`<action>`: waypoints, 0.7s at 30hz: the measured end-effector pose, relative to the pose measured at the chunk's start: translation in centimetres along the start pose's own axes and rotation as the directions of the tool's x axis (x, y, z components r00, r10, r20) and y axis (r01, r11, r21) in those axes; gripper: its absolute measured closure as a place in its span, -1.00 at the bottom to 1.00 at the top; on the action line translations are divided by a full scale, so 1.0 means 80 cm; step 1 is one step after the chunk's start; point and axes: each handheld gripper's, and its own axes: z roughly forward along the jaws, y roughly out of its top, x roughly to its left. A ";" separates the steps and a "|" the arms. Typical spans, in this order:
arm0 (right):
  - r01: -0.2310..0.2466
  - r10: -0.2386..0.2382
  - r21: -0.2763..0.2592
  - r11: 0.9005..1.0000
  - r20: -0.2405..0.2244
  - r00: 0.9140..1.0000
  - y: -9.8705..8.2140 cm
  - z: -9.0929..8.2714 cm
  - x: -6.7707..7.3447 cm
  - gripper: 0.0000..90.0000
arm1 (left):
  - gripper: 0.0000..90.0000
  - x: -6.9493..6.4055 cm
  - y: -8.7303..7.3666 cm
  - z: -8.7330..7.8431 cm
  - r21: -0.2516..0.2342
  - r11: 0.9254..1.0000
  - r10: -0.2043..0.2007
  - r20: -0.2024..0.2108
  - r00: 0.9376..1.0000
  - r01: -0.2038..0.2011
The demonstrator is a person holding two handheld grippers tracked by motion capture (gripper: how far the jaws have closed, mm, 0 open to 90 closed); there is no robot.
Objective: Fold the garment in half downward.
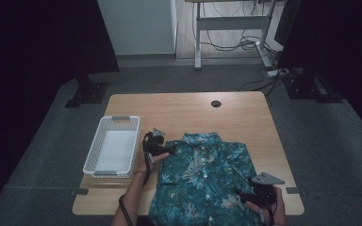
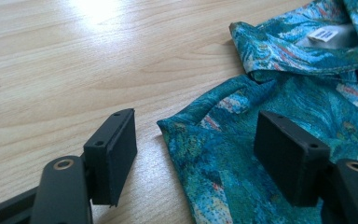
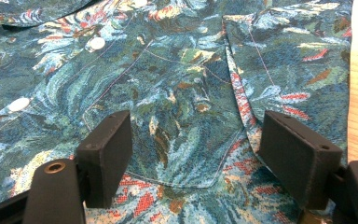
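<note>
Left claw [image 2: 196,154] stands wide astride the shoulder edge of the floral shirt [image 1: 202,181], right claw [image 3: 196,158] equally wide above its chest pocket; the garment, lying flat on the bench [image 1: 179,106], judged light, limp and best pinched at edges.

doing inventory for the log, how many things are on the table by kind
shirt: 1
basket: 1
grippers: 2, left gripper and right gripper
total: 4
</note>
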 end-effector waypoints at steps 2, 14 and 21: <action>0.000 0.000 -0.001 1.000 0.000 1.000 0.000 0.000 0.000 -0.45 | -0.32 -0.003 0.000 0.000 0.005 1.000 0.022 -0.009 1.000 -0.022; 0.001 -0.001 -0.001 1.000 0.001 1.000 0.000 0.000 0.000 -0.45 | -0.22 -0.008 0.003 0.003 0.019 0.998 0.067 -0.033 0.997 -0.067; 0.004 -0.004 0.001 1.000 0.001 1.000 0.000 0.000 0.002 -0.45 | 0.28 -0.014 -0.003 0.002 -0.019 0.996 0.089 -0.022 0.996 -0.089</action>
